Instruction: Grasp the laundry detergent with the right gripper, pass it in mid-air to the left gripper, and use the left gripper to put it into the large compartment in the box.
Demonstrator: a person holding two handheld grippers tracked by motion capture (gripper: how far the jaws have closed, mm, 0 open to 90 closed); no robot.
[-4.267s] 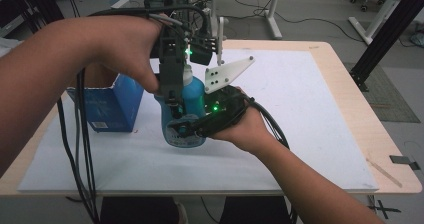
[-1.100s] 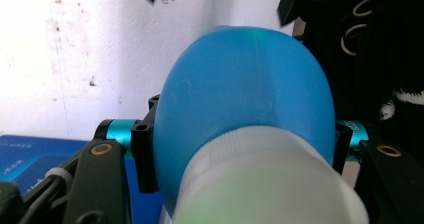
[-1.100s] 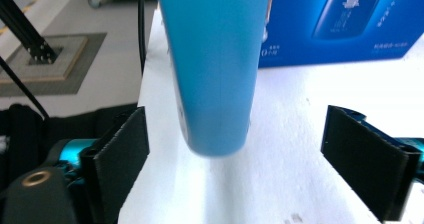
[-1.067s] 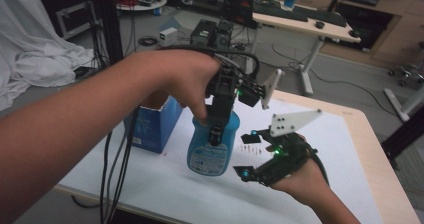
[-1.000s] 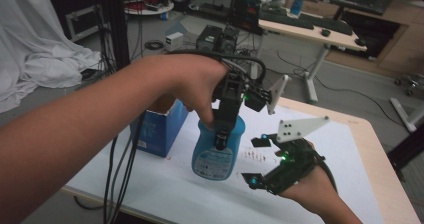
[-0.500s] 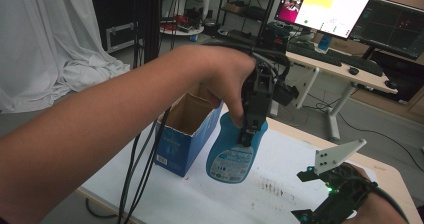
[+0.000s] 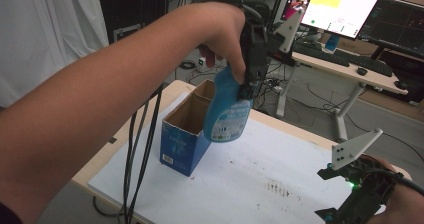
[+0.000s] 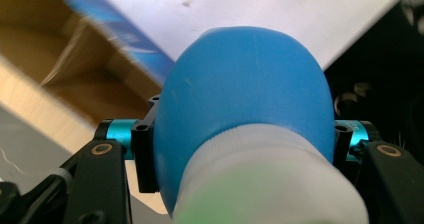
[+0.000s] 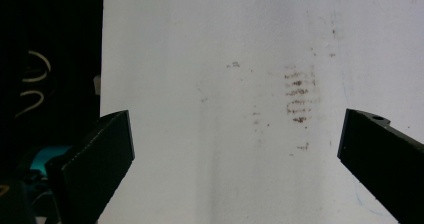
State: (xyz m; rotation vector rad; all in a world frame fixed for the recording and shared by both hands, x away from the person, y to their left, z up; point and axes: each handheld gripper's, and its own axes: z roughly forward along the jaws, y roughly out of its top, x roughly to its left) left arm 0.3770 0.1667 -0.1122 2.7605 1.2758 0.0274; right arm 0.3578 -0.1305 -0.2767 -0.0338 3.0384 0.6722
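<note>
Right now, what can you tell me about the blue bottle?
The blue bottle looks like smooth, glossy plastic, with a rounded body, a white label and a whitish neck. The left tongs clamp it near the neck on both sides. It hangs tilted in the air above the white table, beside the open cardboard box.

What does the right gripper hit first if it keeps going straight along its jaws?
Most likely the white sheet on the table. The right gripper is open and empty, its jaws framing the brown smudges, with nothing between. How far off the sheet is, I cannot tell.
</note>
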